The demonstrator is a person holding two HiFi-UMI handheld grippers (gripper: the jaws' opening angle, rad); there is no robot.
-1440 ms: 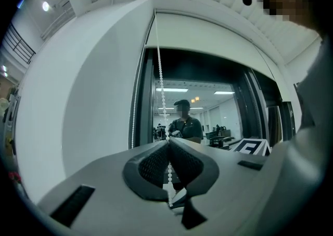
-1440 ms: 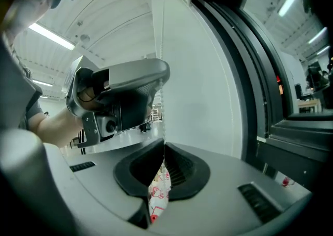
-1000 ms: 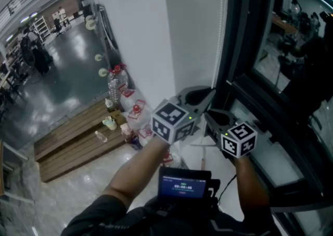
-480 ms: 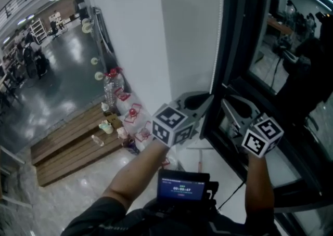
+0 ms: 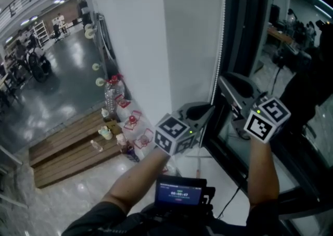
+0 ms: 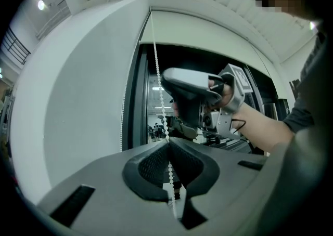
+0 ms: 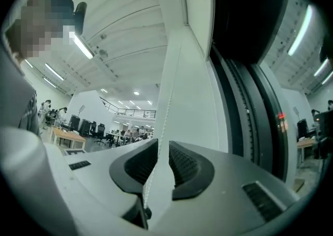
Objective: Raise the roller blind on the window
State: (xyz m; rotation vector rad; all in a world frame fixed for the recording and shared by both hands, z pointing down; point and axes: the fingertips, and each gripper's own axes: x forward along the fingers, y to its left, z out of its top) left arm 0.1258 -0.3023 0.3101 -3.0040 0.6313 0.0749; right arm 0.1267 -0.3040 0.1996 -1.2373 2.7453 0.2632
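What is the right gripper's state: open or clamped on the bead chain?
Open. The right gripper has just been opening; its jaws stand apart, with the bead chain running between them.

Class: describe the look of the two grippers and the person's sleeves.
The left gripper and right gripper are grey plastic, with dark textured pads. Each carries a white cube of black square markers and a green light. The sleeves are dark and short.
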